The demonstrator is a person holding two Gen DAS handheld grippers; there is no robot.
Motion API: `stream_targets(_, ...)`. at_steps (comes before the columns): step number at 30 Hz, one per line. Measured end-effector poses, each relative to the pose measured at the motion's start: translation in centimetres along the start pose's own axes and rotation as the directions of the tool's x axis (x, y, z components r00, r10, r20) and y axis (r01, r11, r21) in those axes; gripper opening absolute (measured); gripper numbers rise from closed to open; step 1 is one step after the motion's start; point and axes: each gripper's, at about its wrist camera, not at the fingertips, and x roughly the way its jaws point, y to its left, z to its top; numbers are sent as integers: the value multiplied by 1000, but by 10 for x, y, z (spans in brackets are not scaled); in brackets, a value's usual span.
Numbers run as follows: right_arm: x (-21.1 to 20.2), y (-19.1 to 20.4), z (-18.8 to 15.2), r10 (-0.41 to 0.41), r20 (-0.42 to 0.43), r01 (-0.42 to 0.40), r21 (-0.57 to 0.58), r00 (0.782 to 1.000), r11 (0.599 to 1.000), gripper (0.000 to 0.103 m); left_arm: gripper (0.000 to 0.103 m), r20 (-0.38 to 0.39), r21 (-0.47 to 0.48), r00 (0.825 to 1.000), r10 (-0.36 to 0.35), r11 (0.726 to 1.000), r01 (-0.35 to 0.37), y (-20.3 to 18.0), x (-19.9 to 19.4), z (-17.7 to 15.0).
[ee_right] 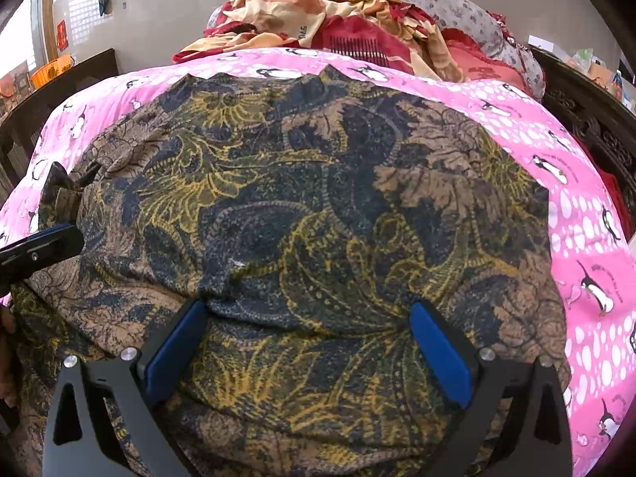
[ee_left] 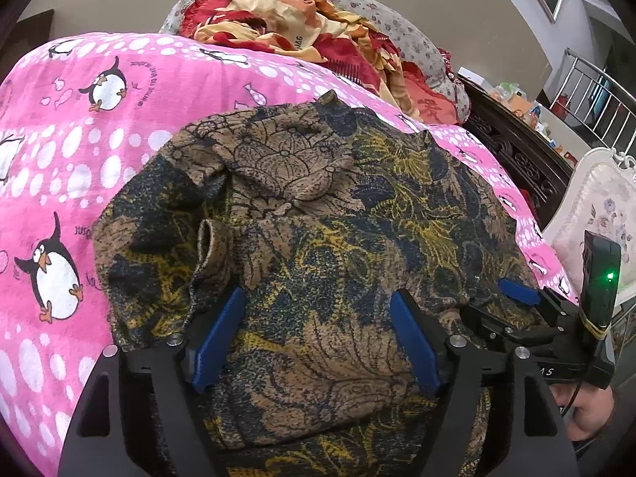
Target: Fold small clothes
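A brown, navy and yellow floral garment lies spread on the pink penguin blanket; it fills the right wrist view too. Its collar and a sleeve cuff sit at the left. My left gripper is open, its blue pads resting over the near part of the garment. My right gripper is open, pads spread over the garment's near edge fold. The right gripper also shows in the left wrist view, and the left one in the right wrist view.
A crumpled red and cream quilt and a flowered pillow lie at the bed's far end. A dark carved bed frame and a white chair stand on the right. The pink blanket extends right.
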Motion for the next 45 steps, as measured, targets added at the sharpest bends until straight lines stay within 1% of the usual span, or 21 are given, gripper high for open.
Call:
stream_targets(10,1,-1,0,4,0,-4,2,1000,1000,103,58,-1,4,1000,4,1000,-4,0,-1,0)
stream_targets(11,1,-1,0,6,0,-6,3,1000,1000,103,58,1,8,1000,13,1000,-13,-1,-4,0)
stream_targets(13,1,-1,0,5,0,-5,3,1000,1000,103,57,-13,15,998,68,998,-68,-8,-11,5)
stream_targets(14,1,-1,0,5,0,-5,3,1000,1000,103,57,0,8,996,95,995,-95,-14,-17,8)
stream_targets(16,1,-2,1,8,0,-8,5,1000,1000,103,57,51,5,991,125,992,-125,-27,-27,12)
stream_targets(17,1,-1,0,8,0,-8,5,1000,1000,103,57,71,11,989,127,992,-128,-36,-30,14)
stream_targets(18,1,-1,0,8,1,-8,5,1000,1000,103,57,75,23,991,114,993,-116,-44,-29,15)
stream_targets(20,1,-2,0,8,1,-8,6,1000,1000,103,57,47,58,994,94,994,-96,-59,-15,13)
stream_targets(22,1,-1,0,7,1,-7,5,1000,1000,103,57,13,87,992,129,988,-130,-64,2,6)
stream_targets(23,1,-1,0,7,1,-7,5,1000,1000,103,57,-15,90,987,159,984,-157,-62,15,-1)
stream_targets(24,1,-1,0,7,1,-7,5,1000,1000,103,56,-25,84,985,173,982,-170,-59,21,-5)
stream_targets(26,1,-1,0,6,0,-6,4,1000,1000,103,56,1,84,986,168,982,-167,-59,19,-7)
stream_targets(35,1,-1,0,7,1,-7,5,1000,1000,103,57,-4,74,988,155,985,-155,-55,20,-8)
stream_targets(40,1,-1,0,6,1,-6,4,1000,1000,103,61,-9,70,990,140,988,-139,-55,22,-8)
stream_targets(45,1,-1,0,6,2,-6,4,1000,1000,103,61,-2,28,996,85,996,-85,-46,18,-8)
